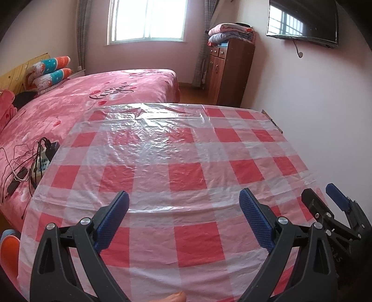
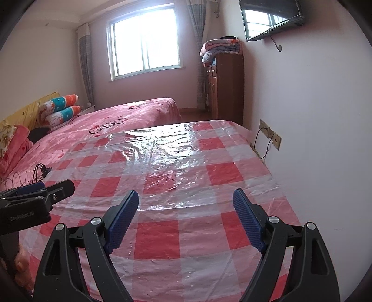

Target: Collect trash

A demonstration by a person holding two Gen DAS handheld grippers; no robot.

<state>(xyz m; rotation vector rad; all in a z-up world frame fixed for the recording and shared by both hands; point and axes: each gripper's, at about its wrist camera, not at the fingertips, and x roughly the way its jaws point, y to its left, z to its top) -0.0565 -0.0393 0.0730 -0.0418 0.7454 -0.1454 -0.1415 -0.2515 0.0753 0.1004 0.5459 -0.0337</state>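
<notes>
While bedspread (image 1: pixel 109 93) script perhaps reads "love you", both grippers gape empty.

Table (image 1: pixel 267 148), red-checked plastic cover (image 1: pixel 186 176) on it

Both the left gripper (image 1: pixel 183 197) and right gripper (image 2: pixel 186 197) have black plastic arms with silver screws, triangular cut-outs and blue, textured finger pads (image 2: pixel 123 220).

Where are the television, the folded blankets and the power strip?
television (image 1: pixel 302 21), left wrist view, middle of its screen
folded blankets (image 2: pixel 220 47), right wrist view, side of the pile
power strip (image 1: pixel 40 165), left wrist view, its top
</notes>
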